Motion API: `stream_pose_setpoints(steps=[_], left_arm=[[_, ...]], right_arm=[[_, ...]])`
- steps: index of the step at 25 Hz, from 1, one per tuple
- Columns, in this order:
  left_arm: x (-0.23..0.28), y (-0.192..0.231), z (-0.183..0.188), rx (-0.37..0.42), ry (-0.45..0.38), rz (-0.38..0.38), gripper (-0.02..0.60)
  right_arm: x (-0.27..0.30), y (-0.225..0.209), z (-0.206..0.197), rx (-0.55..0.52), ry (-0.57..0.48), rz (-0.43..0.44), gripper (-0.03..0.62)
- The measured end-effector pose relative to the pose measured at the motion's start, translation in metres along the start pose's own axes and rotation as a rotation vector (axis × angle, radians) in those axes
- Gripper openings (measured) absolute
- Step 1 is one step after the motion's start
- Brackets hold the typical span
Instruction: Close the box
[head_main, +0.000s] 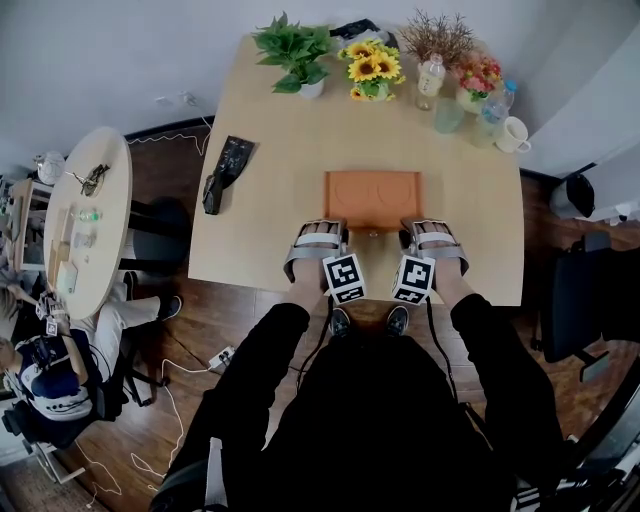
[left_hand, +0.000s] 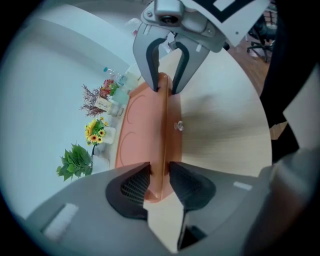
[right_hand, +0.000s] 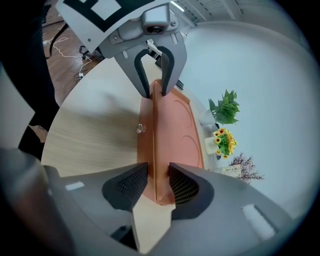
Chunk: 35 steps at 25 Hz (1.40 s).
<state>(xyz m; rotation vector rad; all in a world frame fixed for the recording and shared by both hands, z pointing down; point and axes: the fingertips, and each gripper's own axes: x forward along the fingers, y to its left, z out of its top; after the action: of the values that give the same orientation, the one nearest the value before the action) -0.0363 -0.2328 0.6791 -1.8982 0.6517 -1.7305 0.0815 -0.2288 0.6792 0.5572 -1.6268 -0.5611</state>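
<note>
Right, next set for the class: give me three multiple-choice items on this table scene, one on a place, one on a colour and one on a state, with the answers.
1. Where do the sunflowers stand?
A. at the far edge of the table
B. on top of the box
C. on the floor

2. What colour is the box?
A. blue
B. orange-brown
C. white

3. What are the left gripper and the right gripper doing?
A. each is shut on the box's near side
B. both hang open above the table
C. one holds a cup

Answers:
1 A, the head view shows them among the plants at the far edge.
2 B, it looks orange-brown in all three views.
3 A, each gripper view shows its jaws closed on the box.
</note>
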Motion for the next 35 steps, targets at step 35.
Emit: stream_pose_setpoints(steps=[35], left_arm=[[-0.341, 0.124, 0.057, -1.035, -1.141, 0.192, 0.127]], right_arm=[[-0.359, -0.155, 0.072, 0.947, -1.13, -0.321, 0.0]])
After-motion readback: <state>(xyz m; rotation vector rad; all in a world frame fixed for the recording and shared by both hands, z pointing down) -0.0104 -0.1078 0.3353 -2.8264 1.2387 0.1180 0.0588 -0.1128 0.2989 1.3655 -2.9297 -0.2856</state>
